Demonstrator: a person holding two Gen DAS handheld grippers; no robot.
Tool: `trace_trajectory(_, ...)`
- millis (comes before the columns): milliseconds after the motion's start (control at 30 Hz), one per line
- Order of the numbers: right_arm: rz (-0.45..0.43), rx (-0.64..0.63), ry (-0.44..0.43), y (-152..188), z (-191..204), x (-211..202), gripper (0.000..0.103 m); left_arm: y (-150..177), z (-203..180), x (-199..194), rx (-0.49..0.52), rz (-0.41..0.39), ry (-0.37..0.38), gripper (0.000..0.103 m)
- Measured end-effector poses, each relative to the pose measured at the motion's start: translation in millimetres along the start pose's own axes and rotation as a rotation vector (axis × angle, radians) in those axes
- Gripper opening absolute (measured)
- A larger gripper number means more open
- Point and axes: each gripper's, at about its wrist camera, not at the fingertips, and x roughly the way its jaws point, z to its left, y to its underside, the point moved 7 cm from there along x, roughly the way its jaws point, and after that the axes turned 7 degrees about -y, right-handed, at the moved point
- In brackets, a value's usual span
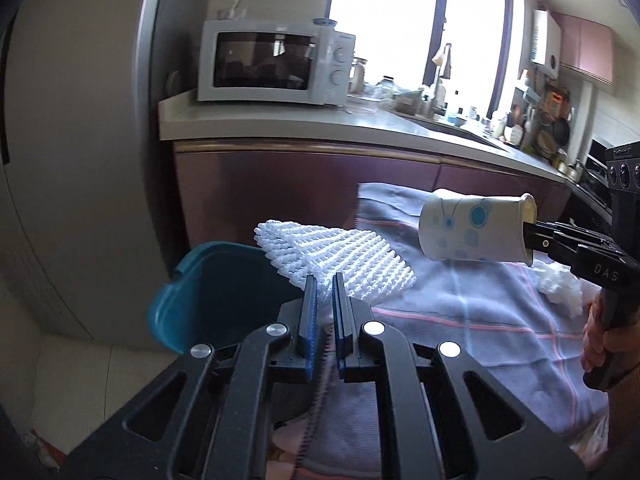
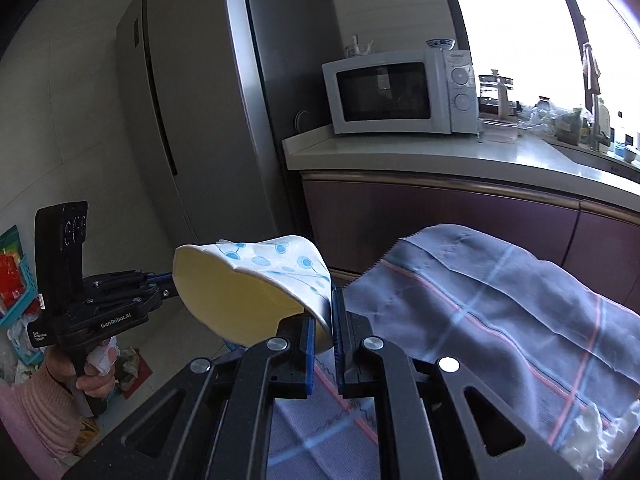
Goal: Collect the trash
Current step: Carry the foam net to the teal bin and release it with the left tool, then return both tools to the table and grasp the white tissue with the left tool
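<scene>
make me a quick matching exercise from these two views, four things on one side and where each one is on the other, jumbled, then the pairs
Things:
1. paper cup
2. white foam net
3. microwave
4. teal bin

Places:
A. on the counter, next to the fridge
B. pinched by its rim in the right gripper
C. low down, past the left edge of the checked cloth
D. clamped in the left gripper

Pairs: 1-B, 2-D, 3-A, 4-C
</scene>
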Motion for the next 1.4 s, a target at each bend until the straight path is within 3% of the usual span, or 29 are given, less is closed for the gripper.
trace_trajectory(267, 0.131, -0.014, -0.034, -3.8, 11.1, 86.0, 0.007, 7.7, 66.1, 52.7, -0.068, 0.065, -0.096, 0.008)
trace_trajectory(433, 0.203, -0.006, -0.028, 0.7, 11.8, 120.6, 0.007, 21.9, 82.4, 77.2, -0.082, 0.109, -0.118, 0.009)
trace_trajectory(700, 0.299, 0.012, -0.014, 8.9, 10.5, 162.5, 0.007, 32.8, 76.5, 132.5, -0.07, 0.185, -0.154, 0.01)
trace_trajectory(800, 0.332, 0.025, 0.005, 11.9, 6.8, 175.1, 0.015, 37.6, 77.0, 141.0, -0.066, 0.205, -0.164, 0.014)
trace_trajectory(867, 0.345, 0.045, 0.026, 13.6, 2.3, 179.6, 0.032, 40.4, 79.3, 145.5, -0.062, 0.213, -0.174, 0.019)
trace_trajectory(1100, 0.304, 0.058, 0.007, 17.3, -2.5, 154.6, 0.041, 45.0, 78.8, 143.4, -0.084, 0.209, -0.188, 0.038)
trace_trajectory(1233, 0.274, 0.056, -0.008, 23.5, -3.7, 122.7, 0.045, 32.6, 65.7, 120.7, -0.082, 0.137, -0.167, 0.047)
trace_trajectory(1400, 0.193, 0.03, 0.007, 24.2, -7.0, 55.0, 0.056, 5.5, 20.7, 80.2, -0.036, 0.003, -0.084, 0.067)
